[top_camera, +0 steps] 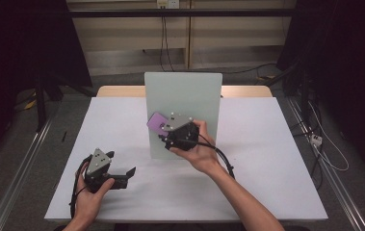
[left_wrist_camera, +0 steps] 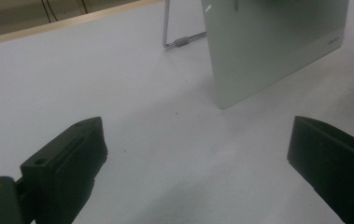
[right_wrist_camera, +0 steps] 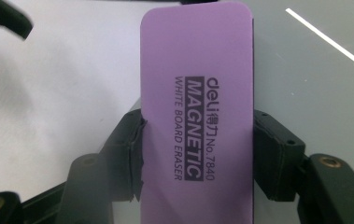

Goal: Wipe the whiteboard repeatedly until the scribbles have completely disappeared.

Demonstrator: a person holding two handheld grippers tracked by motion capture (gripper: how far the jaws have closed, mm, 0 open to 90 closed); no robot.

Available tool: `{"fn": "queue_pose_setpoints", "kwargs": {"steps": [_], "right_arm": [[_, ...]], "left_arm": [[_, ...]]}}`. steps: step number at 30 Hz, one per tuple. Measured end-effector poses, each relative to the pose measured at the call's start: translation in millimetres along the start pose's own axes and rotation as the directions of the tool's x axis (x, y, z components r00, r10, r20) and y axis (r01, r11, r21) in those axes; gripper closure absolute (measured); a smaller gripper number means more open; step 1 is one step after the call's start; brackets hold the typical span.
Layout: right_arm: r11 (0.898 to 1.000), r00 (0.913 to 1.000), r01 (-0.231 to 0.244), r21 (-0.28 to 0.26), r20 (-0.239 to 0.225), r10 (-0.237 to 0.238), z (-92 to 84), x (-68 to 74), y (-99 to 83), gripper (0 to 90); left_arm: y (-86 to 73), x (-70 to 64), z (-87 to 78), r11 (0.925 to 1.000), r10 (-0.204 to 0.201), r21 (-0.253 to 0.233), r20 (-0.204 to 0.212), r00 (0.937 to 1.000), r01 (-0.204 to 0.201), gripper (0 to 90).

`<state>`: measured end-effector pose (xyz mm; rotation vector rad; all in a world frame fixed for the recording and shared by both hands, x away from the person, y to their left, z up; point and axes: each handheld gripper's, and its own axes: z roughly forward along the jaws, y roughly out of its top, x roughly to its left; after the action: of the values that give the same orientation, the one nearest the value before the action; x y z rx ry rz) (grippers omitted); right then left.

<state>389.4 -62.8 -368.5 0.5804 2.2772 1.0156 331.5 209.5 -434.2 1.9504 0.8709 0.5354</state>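
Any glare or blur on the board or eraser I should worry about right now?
Right gripper view: a bright streak of glare crosses the board, yet the eraser print reads sharply. Left gripper view: jaws soft, board edge clear. High view: evenly lit table, dark surroundings.

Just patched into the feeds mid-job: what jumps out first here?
The purple magnetic whiteboard eraser stands out, clamped between the jaws of the right gripper and held against the upright pale whiteboard at the middle of the table. The left gripper rests low at the table's near left, jaws wide open with nothing between them.
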Motion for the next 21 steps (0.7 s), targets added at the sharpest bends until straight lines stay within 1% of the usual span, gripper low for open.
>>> {"fn": "queue_pose_setpoints", "kwargs": {"steps": [3, 5, 8, 9, 12, 13, 15, 17, 18, 20, 21], "right_arm": [[0.999, 0.9992, 0.022, 0.032, -0.034, -0.021, 11.2, 14.6, -8.7, 41.9], [0.998, 0.9978, 0.028, 0.051, -0.061, -0.025, 17.5, 21.9, -14.2, 41.8], [0.995, 0.9955, 0.041, 0.09, -0.088, -0.033, 25.1, 32.7, -22.0, 41.9], [0.994, 0.9944, 0.042, 0.099, -0.101, -0.032, 27.1, 34.4, -23.7, 41.9], [0.992, 0.9899, 0.02, 0.122, -0.142, -0.002, 30.5, 34.4, -25.6, 41.9], [0.991, 0.9881, 0.024, 0.129, -0.154, -0.004, 32.1, 34.8, -26.5, 41.8], [0.99, 0.9879, 0.036, 0.133, -0.154, -0.016, 32.5, 36.1, -26.5, 41.9], [0.991, 0.9863, 0.023, 0.13, -0.165, -0.002, 32.3, 34.0, -26.2, 41.9], [0.991, 0.987, 0.028, 0.129, -0.161, -0.007, 31.2, 33.5, -25.8, 41.9], [0.994, 0.992, 0.028, 0.105, -0.125, -0.014, 26.5, 31.1, -22.9, 41.8], [0.995, 0.9936, 0.019, 0.095, -0.113, -0.009, 23.4, 27.9, -21.0, 41.9]], "left_arm": [[0.2, -0.5, 0.2, 1.0, 0.004, 0.001, 0.001, 1.0, -0.004, 4.5], [0.1, -0.5, 0.0, 1.0, 0.001, -0.002, -0.001, 1.0, -0.001, 4.5], [-0.4, 0.6, 0.1, 1.0, -0.006, -0.004, -0.001, 1.0, 0.006, 4.5], [-0.4, 0.8, 0.3, 1.0, -0.004, 0.0, -0.002, 1.0, 0.004, 4.5], [-0.1, -0.1, 0.2, 1.0, 0.001, 0.001, 0.0, 1.0, -0.001, 4.5], [0.1, -0.3, 0.4, 1.0, 0.003, 0.001, 0.002, 1.0, -0.003, 4.5], [0.0, -1.1, 1.7, 1.0, 0.003, 0.007, 0.009, 1.0, -0.003, 4.5], [0.2, -1.8, 3.0, 1.0, 0.008, 0.005, 0.009, 0.9999, -0.008, 4.5], [0.3, -2.3, 3.1, 0.9999, 0.008, 0.008, 0.011, 0.9999, -0.008, 4.5], [0.1, -3.2, 3.3, 1.0, 0.006, 0.006, 0.013, 0.9999, -0.007, 4.5], [0.0, -3.0, 3.2, 0.9999, 0.013, 0.009, 0.013, 0.9998, -0.013, 4.5]]}}
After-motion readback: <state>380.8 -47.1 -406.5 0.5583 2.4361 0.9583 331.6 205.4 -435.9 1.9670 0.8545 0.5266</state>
